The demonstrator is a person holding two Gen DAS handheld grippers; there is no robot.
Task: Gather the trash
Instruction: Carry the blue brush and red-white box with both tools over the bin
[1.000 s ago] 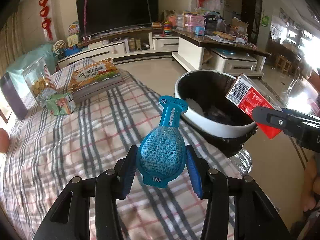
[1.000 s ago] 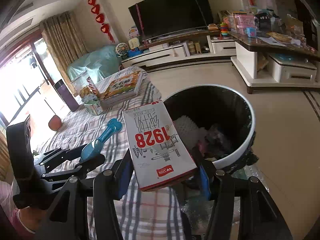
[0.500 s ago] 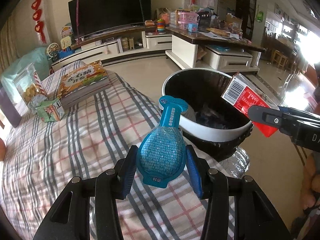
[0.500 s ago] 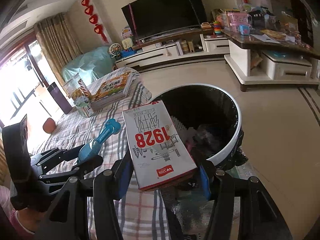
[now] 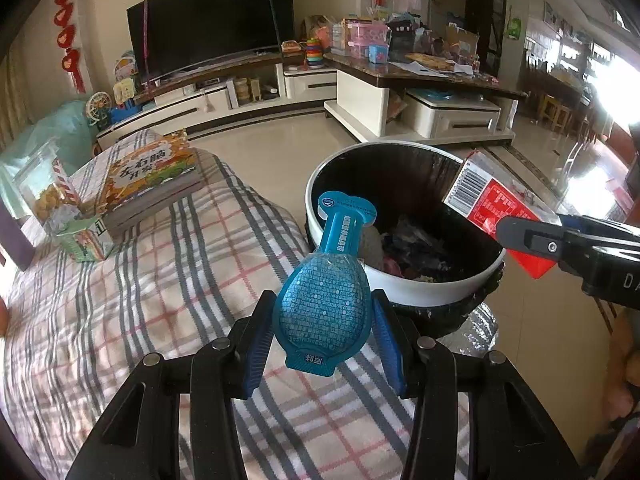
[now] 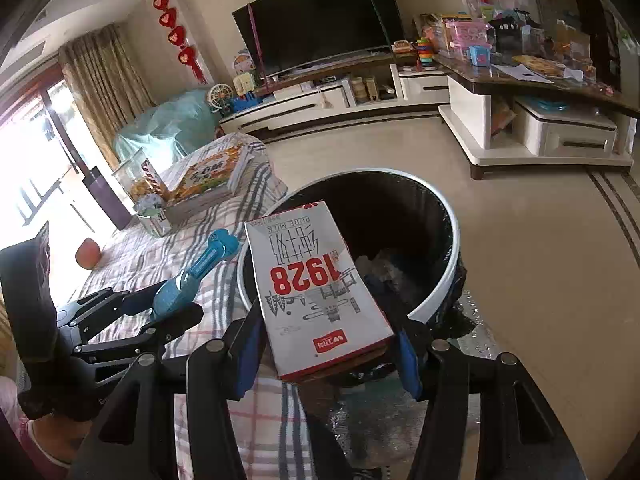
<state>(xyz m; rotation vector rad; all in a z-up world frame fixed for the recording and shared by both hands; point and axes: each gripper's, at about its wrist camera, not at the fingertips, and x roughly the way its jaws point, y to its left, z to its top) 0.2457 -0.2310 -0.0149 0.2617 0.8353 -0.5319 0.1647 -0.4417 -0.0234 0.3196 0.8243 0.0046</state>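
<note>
**Two pieces of trash held at the bin**

My right hand-held gripper (image 6: 326, 350) is clamped on a white milk carton (image 6: 316, 288), low in the frame's centre; I read "1928" in red and "PURE MILK" upside down, and the left view shows its red side with a barcode. My left hand-held gripper (image 5: 322, 330) is clamped on a blue bulb-shaped plastic pack (image 5: 324, 304) with a long neck; its fine print is too small to read. Both sit just before the white-rimmed trash bin (image 6: 450, 284), its contents dim and jumbled, beside the plaid-covered worktop (image 5: 120, 300).
</note>
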